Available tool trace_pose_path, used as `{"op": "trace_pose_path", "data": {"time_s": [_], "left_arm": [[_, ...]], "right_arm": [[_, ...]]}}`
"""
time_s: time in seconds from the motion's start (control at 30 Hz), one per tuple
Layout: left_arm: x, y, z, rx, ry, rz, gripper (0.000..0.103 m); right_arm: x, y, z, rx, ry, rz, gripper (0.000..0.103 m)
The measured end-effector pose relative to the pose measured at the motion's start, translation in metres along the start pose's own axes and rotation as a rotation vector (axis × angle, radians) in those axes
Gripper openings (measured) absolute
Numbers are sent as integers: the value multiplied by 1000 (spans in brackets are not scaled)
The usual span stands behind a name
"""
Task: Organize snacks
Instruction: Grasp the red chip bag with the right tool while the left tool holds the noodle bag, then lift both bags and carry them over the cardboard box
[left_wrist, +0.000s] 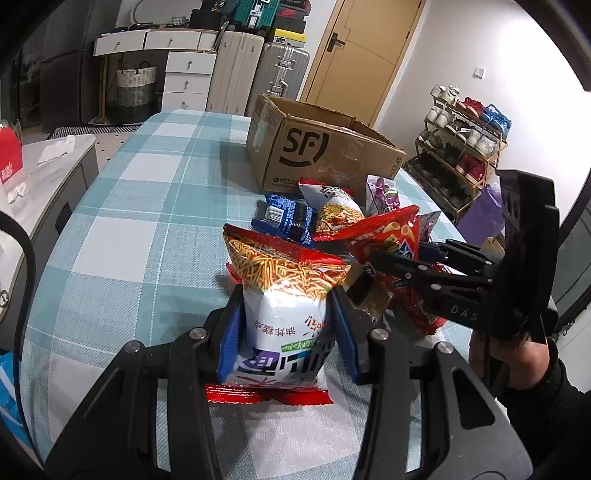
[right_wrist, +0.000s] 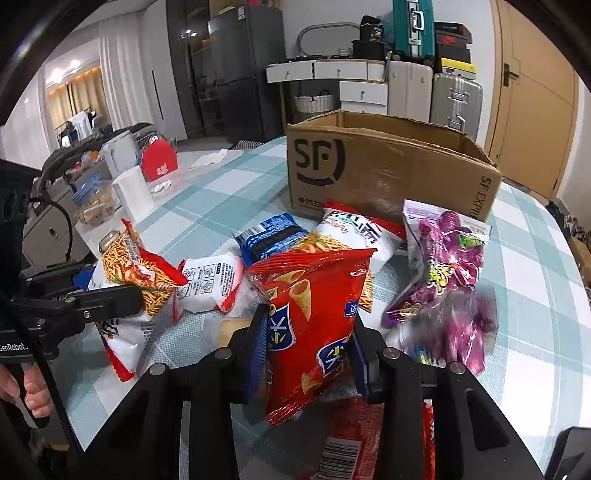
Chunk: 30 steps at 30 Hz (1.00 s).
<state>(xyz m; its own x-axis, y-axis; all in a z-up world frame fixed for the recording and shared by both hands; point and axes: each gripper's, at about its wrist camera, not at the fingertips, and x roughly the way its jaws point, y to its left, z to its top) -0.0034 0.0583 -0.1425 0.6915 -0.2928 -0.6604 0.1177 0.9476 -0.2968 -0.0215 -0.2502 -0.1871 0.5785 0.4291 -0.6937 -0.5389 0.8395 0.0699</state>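
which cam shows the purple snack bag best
Right wrist view: the purple snack bag lies unobstructed before the cardboard box. In the left wrist view only its top peeks out behind the red cone-snack bag.

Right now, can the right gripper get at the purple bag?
Probably not yet. The right gripper is shut on the red cone bag, so its jaws are taken. The purple bag lies close on its right, uncovered, so after dropping the cone bag, likely yes.

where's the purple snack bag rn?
Purple snack bag lies on the checked table right of centre in the right wrist view, just in front of the SF cardboard box and right of the red cone-snack bag.
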Motion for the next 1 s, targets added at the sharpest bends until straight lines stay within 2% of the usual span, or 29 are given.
{"op": "trace_pose_path", "data": {"time_s": [0.37, 0.7, 1.0], "left_arm": [[-10, -9, 5, 14, -7, 25, 42], [-28, -34, 24, 62, -38, 63, 42], [-54, -62, 58, 104, -70, 16, 42]], "right_arm": [[-33, -10, 7, 52, -95, 50, 39], [-80, -12, 22, 72, -187, 118, 39], [-127, -25, 36, 135, -267, 194, 39]]}}
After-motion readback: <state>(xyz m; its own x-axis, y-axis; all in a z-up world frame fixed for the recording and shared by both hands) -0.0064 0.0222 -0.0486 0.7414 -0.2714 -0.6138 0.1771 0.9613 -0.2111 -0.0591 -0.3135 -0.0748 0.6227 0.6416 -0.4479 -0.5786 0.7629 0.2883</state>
